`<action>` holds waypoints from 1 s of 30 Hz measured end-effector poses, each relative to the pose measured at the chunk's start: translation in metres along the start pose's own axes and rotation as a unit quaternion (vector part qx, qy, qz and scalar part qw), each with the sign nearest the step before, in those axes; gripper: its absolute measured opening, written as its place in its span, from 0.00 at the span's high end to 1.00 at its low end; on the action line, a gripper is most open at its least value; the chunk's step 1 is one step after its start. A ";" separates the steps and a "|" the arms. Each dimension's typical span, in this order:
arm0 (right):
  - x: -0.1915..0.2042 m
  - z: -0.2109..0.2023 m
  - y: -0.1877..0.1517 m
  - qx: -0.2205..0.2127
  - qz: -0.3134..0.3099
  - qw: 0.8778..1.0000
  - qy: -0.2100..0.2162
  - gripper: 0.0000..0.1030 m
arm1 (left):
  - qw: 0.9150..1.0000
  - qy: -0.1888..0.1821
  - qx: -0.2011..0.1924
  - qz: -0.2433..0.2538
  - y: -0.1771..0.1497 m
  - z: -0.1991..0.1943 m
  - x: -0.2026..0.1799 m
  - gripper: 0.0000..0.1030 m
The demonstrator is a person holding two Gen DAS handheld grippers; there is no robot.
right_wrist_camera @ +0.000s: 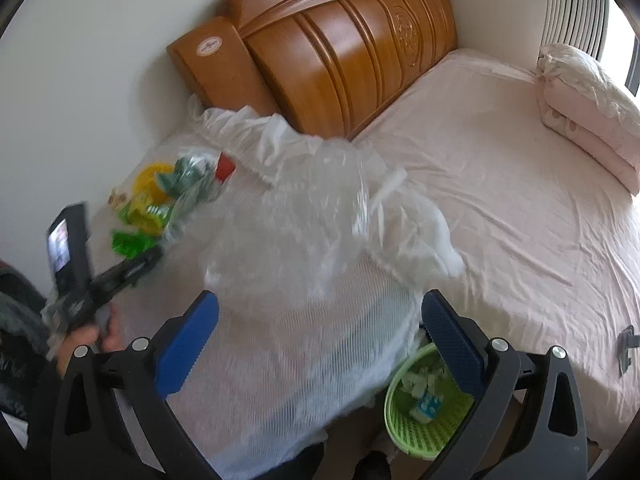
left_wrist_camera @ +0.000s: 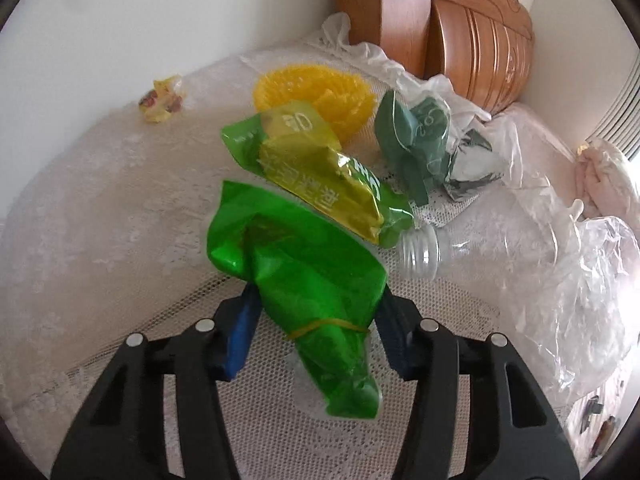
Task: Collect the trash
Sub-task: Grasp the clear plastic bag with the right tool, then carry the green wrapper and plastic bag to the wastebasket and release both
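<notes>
Green plastic wrapper, crumpled and bound near its lower end by a thin yellow rubber band, fills the lower middle of the left wrist view. Its long axis runs from the upper left of the frame down toward the lower centre, roughly along the line the left gripper points. The 2 blue pads press against the wrapper from either side just above the band, so the left claw is clenched on it. No earlier view is given to say more.

Further up the frame, on the lace-covered surface, lie more pieces: a green and yellow snack packet, a clear plastic bottle lying on its side with its open neck toward the packet, a dark green wrapper, a yellow plastic scrubber and a small yellow crumpled wrapper at the upper left.

In the right wrist view the right gripper stands released, nothing between its pads, above a clear plastic bag. A green waste basket sits at the lower right of that frame, beside the bed, nearer the right claw than the left. The likely next move carries the wrapper across toward that basket.
</notes>
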State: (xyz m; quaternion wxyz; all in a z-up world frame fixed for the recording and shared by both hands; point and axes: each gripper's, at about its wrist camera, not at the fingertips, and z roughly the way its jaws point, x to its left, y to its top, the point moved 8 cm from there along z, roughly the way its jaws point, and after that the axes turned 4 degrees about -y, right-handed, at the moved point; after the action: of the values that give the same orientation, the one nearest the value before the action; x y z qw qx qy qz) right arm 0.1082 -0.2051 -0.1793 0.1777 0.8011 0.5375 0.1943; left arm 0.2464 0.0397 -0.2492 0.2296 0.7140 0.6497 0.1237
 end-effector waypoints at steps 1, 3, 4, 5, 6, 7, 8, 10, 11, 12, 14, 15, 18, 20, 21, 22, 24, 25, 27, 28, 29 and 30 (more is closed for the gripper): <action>-0.001 0.009 0.004 0.000 0.002 1.000 -0.007 0.02 | 1.000 -0.002 -0.001 -0.002 0.000 -0.004 -0.001 0.50; -0.008 0.035 0.015 0.008 0.024 1.000 -0.018 0.02 | 1.000 -0.005 -0.006 -0.005 -0.001 -0.014 -0.001 0.50; -0.011 0.047 0.017 0.016 0.038 0.999 -0.017 0.02 | 1.000 -0.004 -0.009 -0.006 -0.002 -0.022 -0.001 0.50; -0.013 0.062 0.020 0.029 0.054 0.998 -0.011 0.02 | 1.000 -0.005 -0.012 -0.006 -0.004 -0.030 -0.002 0.50; -0.013 0.072 0.020 0.040 0.064 0.997 -0.005 0.07 | 1.000 -0.007 -0.014 -0.006 -0.005 -0.036 -0.003 0.50; -0.013 0.082 0.020 0.052 0.071 0.996 0.003 0.19 | 1.000 -0.008 -0.017 -0.005 -0.008 -0.047 -0.003 0.50; -0.011 0.091 0.018 0.068 0.075 0.995 0.016 0.25 | 1.000 -0.010 -0.019 -0.004 -0.010 -0.055 -0.004 0.50; -0.008 0.099 0.013 0.085 0.088 0.992 0.041 0.49 | 1.000 -0.013 -0.021 0.000 -0.017 -0.071 -0.006 0.50; -0.009 0.097 0.012 0.083 0.094 0.991 0.045 0.51 | 1.000 -0.016 -0.022 0.001 -0.020 -0.078 -0.007 0.50; -0.009 0.094 0.012 0.081 0.097 0.990 0.056 0.65 | 1.000 -0.019 -0.023 0.002 -0.023 -0.084 -0.008 0.50; -0.010 0.086 0.010 0.080 0.105 0.988 0.076 0.88 | 0.999 -0.027 -0.026 0.001 -0.032 -0.097 -0.013 0.50; -0.014 0.078 0.009 0.072 0.110 0.988 0.079 0.89 | 0.999 -0.032 -0.027 0.002 -0.036 -0.102 -0.016 0.50; -0.027 0.050 0.009 0.044 0.109 0.990 0.080 0.90 | 0.998 -0.047 -0.026 0.015 -0.046 -0.118 -0.032 0.50; -0.038 0.023 0.008 0.018 0.102 0.991 0.080 0.91 | 0.997 -0.055 -0.028 0.036 -0.053 -0.129 -0.047 0.50; -0.044 0.007 0.006 0.004 0.098 0.992 0.077 0.91 | 0.997 -0.058 -0.028 0.045 -0.056 -0.134 -0.055 0.50; -0.049 -0.003 0.006 -0.005 0.094 0.993 0.073 0.91 | 0.996 -0.066 -0.028 0.057 -0.061 -0.140 -0.065 0.50; -0.070 -0.039 0.000 -0.037 0.085 0.994 0.052 0.91 | 0.993 -0.089 -0.022 0.079 -0.071 -0.150 -0.090 0.50; -0.080 -0.054 -0.004 -0.050 0.082 0.995 0.041 0.91 | 0.991 -0.097 -0.022 0.088 -0.074 -0.153 -0.099 0.50; -0.102 -0.079 -0.014 -0.068 0.082 0.994 0.020 0.91 | 0.986 -0.119 -0.018 0.112 -0.084 -0.161 -0.124 0.50; -0.115 -0.092 -0.020 -0.075 0.084 0.994 0.009 0.91 | 0.982 -0.135 -0.012 0.129 -0.091 -0.163 -0.140 0.50; -0.131 -0.107 -0.029 -0.083 0.089 0.993 -0.005 0.91 | 0.979 -0.149 -0.008 0.142 -0.097 -0.165 -0.156 0.50; -0.144 -0.118 -0.036 -0.087 0.095 0.991 -0.017 0.91 | 0.975 -0.159 -0.005 0.156 -0.103 -0.166 -0.170 0.50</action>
State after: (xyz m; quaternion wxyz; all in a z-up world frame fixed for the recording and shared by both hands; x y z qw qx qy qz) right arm -0.0296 -0.3173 -0.1125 0.2369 0.8332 0.4368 0.2425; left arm 0.0562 -0.0947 -0.1356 0.3115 0.8159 0.4849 0.0463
